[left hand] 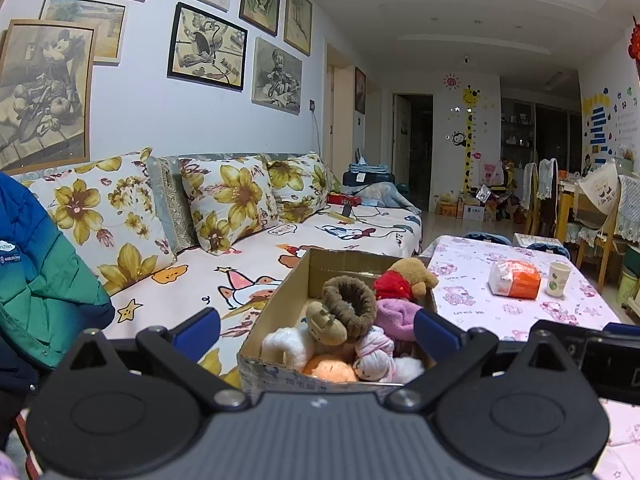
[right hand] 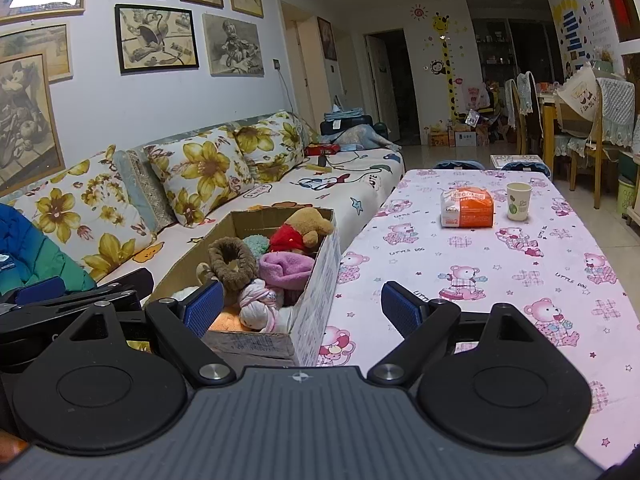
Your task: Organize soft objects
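A cardboard box point(left hand: 276, 312) point(right hand: 316, 280) sits on the sofa beside the table. It holds several soft things: a bear in a red shirt point(left hand: 404, 278) point(right hand: 300, 232), a brown fuzzy ring point(left hand: 352, 304) point(right hand: 232, 262), a pink cloth point(left hand: 396, 312) point(right hand: 284, 270), a knotted white-pink cloth point(left hand: 376, 354) point(right hand: 258, 304), a white plush point(left hand: 286, 346) and an orange plush point(left hand: 330, 368). My left gripper point(left hand: 316, 334) is open just in front of the box, nothing between its fingers. My right gripper point(right hand: 302, 306) is open over the box's right wall, empty.
The table point(right hand: 500, 256) with a pink bear-print cloth carries a tissue pack point(left hand: 516, 280) point(right hand: 466, 208) and a paper cup point(left hand: 558, 278) point(right hand: 519, 201). Floral cushions point(left hand: 228, 200) line the sofa back. A blue-green jacket point(left hand: 44, 280) lies at the left. Dining chairs point(right hand: 576, 120) stand at the far right.
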Motion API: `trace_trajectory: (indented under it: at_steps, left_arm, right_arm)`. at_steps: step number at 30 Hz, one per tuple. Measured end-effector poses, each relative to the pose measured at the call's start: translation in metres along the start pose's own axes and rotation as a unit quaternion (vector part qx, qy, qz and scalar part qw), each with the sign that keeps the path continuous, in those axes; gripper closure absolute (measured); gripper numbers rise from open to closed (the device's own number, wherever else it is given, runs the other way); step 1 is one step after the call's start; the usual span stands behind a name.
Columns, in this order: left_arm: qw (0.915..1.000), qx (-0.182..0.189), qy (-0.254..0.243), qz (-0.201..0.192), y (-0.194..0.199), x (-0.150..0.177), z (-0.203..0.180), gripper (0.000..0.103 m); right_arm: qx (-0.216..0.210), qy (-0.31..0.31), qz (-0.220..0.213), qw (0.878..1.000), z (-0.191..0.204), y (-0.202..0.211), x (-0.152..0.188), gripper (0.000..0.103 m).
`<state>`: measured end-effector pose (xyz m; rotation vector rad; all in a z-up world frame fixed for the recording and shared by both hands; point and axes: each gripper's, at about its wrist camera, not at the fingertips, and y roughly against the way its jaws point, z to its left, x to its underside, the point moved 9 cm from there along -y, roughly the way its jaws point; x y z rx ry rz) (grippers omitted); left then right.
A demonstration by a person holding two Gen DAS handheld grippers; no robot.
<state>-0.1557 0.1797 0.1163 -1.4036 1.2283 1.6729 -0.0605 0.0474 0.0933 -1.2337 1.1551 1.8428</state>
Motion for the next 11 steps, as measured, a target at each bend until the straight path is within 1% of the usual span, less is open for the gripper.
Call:
trace_trajectory:
  at_steps: [6,11]
  left_arm:
    - [0.9999,0.002,-0.009,0.006,-0.008,0.008,-0.006,0.001]
    - [0.9993,0.020,-0.028,0.016,-0.014,0.014,-0.031,0.001]
  right_arm:
    - [-0.001,-0.008,0.004,1.000,-0.004,-0.003,0.003,0.000]
    - [0.018,-0.025,0.000,1.000,-0.025,-0.007,0.001,0.000]
